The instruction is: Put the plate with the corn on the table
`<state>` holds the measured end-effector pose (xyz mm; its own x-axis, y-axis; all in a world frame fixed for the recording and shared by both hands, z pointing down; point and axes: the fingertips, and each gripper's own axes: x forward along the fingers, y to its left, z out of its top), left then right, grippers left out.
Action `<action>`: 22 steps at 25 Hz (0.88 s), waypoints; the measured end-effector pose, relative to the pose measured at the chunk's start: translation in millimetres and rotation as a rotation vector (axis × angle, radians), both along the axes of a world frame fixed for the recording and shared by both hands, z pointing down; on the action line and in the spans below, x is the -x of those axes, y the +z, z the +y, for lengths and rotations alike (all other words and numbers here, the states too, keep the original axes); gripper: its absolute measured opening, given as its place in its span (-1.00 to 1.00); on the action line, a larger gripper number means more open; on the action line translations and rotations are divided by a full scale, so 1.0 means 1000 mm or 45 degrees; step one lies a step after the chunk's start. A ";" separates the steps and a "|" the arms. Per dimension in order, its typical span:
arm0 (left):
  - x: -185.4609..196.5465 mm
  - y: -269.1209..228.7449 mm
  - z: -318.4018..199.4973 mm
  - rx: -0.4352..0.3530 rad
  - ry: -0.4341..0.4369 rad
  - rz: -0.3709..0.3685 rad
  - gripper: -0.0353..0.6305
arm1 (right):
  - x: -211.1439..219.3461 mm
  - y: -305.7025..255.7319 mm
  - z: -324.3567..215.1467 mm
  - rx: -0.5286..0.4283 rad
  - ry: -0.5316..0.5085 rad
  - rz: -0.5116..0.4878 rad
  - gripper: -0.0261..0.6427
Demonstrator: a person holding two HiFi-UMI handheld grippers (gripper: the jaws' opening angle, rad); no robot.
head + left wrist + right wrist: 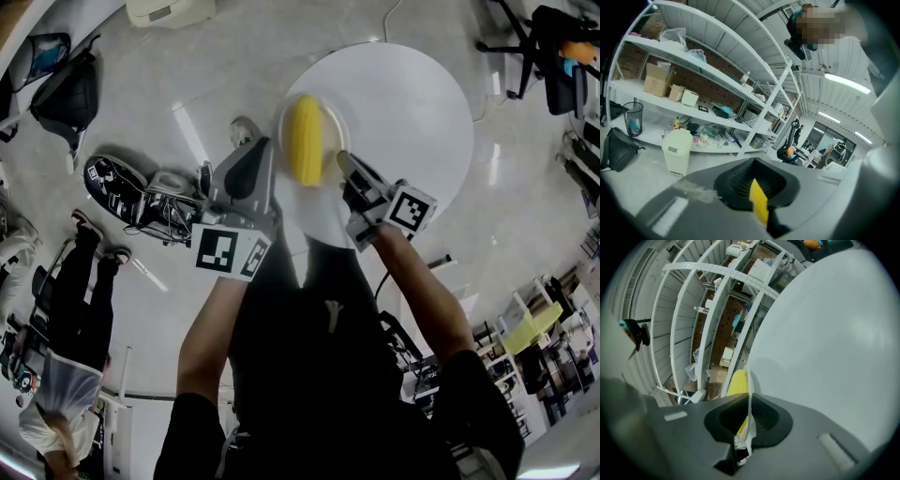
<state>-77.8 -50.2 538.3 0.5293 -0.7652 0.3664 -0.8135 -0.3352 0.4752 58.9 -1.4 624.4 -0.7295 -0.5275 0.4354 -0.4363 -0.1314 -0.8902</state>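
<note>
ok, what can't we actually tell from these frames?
Whether the plate touches the table or hangs above it: the head view looks straight down, and in the right gripper view the right gripper covers the underside.
Table's base: head view, hidden under its top.
Shelf clutter: left gripper view, too small to name.

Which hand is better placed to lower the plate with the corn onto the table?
Right. The right tongs clamp the plate rim over the table; whether the left tongs grip it is unclear.
</note>
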 end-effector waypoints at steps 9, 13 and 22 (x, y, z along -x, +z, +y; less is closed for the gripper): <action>0.001 0.005 0.002 0.010 0.001 0.006 -0.89 | -0.001 0.006 -0.001 -0.004 -0.002 0.014 -0.84; 0.001 0.006 0.004 0.013 0.000 0.009 -0.88 | 0.000 0.007 -0.003 -0.017 -0.005 0.020 -0.85; 0.002 0.007 0.004 0.011 0.002 0.010 -0.89 | -0.002 0.010 -0.005 -0.018 0.015 0.044 -0.85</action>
<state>-79.4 -46.5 545.5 0.5335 -0.7613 0.3685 -0.8091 -0.3324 0.4846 60.5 -6.0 634.6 -0.7081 -0.5420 0.4526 -0.4652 -0.1242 -0.8765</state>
